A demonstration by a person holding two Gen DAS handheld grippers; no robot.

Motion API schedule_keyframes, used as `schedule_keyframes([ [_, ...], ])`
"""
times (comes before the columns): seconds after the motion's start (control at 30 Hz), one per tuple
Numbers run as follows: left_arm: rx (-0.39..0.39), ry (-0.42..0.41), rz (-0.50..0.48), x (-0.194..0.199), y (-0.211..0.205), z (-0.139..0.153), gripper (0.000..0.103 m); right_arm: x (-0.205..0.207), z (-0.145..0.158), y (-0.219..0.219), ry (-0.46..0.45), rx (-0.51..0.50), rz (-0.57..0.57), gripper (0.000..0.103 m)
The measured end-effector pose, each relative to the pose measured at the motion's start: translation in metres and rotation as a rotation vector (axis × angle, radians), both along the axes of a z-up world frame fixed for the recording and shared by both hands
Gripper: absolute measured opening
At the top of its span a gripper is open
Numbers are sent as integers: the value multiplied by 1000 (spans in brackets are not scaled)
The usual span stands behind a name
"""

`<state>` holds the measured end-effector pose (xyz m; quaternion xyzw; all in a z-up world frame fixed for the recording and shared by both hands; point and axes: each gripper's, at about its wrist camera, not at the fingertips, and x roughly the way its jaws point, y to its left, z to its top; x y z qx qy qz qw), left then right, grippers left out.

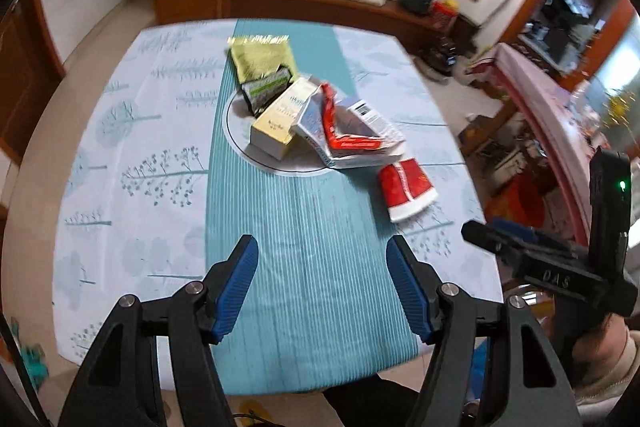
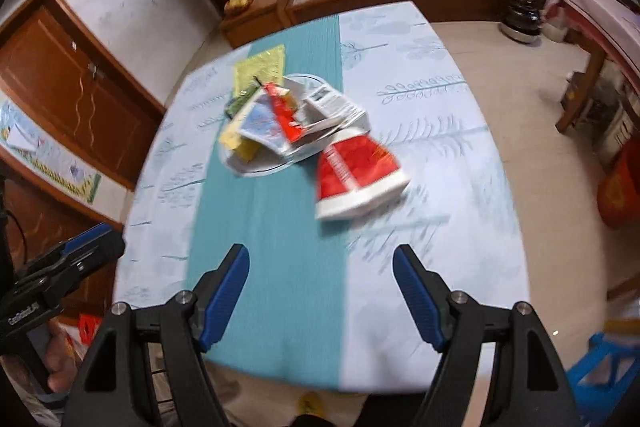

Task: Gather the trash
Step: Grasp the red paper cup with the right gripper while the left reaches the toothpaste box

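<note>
Blurred red cup (image 2: 356,175) beside heaped wrappers (image 1: 320,119); left gripper (image 1: 322,291) and right gripper (image 2: 320,295) gape empty.

So it's a table (image 1: 132,155) with a pale cloth printed with teal trees and sprigs, plus a striped teal runner (image 1: 296,235) straight down the middle. Using the round white plate (image 1: 240,143) on the runner as the landmark: a gold foil pouch (image 1: 260,55) lies at its far edge, partly on the runner. Piled on the plate are a dark green packet (image 1: 266,89), a cream box (image 1: 280,125) and a flattened red-and-white carton (image 1: 352,135) spilling over its right rim. A squashed red paper cup (image 1: 406,189) sits just off the plate's near-right side, on the cloth.
</note>
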<state>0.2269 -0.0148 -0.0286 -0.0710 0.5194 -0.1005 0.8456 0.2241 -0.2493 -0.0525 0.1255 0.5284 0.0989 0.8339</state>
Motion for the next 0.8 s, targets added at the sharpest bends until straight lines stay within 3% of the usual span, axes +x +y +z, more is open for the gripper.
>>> schedule_keyframes([
  [0.33, -42, 122, 179, 40, -19, -34, 65, 112, -72, -37, 159, 31, 183, 72],
  [0.6, -58, 159, 217, 59, -26, -44, 65, 142, -98, -30, 215, 118, 318, 70],
  [0.7, -63, 164, 226, 68, -28, -47, 65, 140, -106, -22, 237, 155, 368, 58],
  [0.77, -65, 170, 227, 74, -30, -51, 65, 137, -109, -17, 249, 197, 405, 38],
  [0.8, -64, 172, 227, 76, -31, -52, 65, 134, -110, -13, 258, 226, 426, 33],
])
